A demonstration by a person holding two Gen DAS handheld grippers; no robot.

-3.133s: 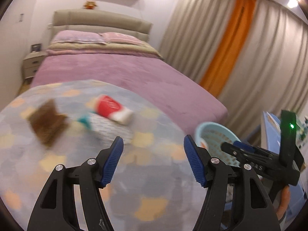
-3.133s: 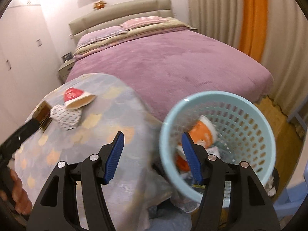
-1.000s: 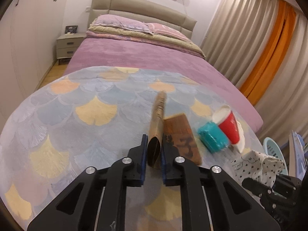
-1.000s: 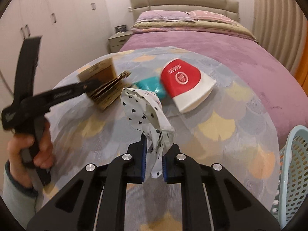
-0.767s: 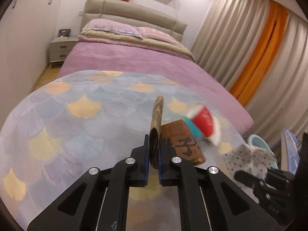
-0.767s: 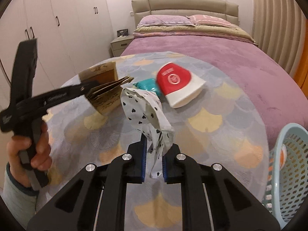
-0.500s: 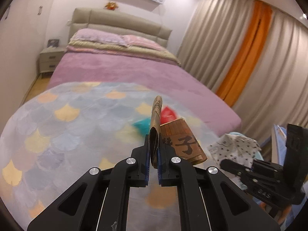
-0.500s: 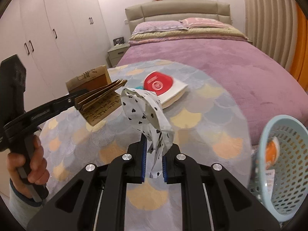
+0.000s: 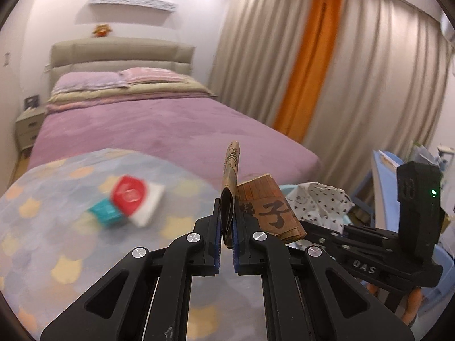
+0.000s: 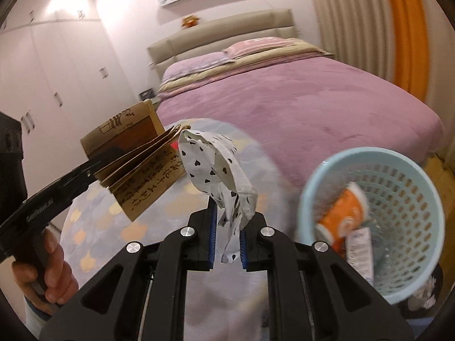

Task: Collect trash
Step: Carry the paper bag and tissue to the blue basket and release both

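My left gripper [image 9: 226, 228] is shut on a folded brown paper bag [image 9: 266, 209] with black characters, held in the air above the table; it also shows in the right wrist view [image 10: 136, 159]. My right gripper [image 10: 227, 221] is shut on a crumpled white wrapper with black hearts [image 10: 219, 170], also seen in the left wrist view [image 9: 318, 201]. A light blue mesh bin [image 10: 398, 187] stands to the right, below the table edge, with an orange cup [image 10: 341, 210] and other trash in it. A red and white cup [image 9: 136, 196] and a teal packet [image 9: 105, 213] lie on the table.
The round table [image 9: 57, 241] has a grey-blue cloth with yellow fan shapes. A bed with a purple cover [image 9: 159, 125] stands behind it. Curtains [image 9: 327, 56] hang at the right, white wardrobes [image 10: 57, 71] at the left. Blue furniture [image 9: 384, 176] stands beyond the bin.
Both grippers have swung right, away from the table's middle toward the bin, each still holding its item. The bin now fills more of the right wrist view.
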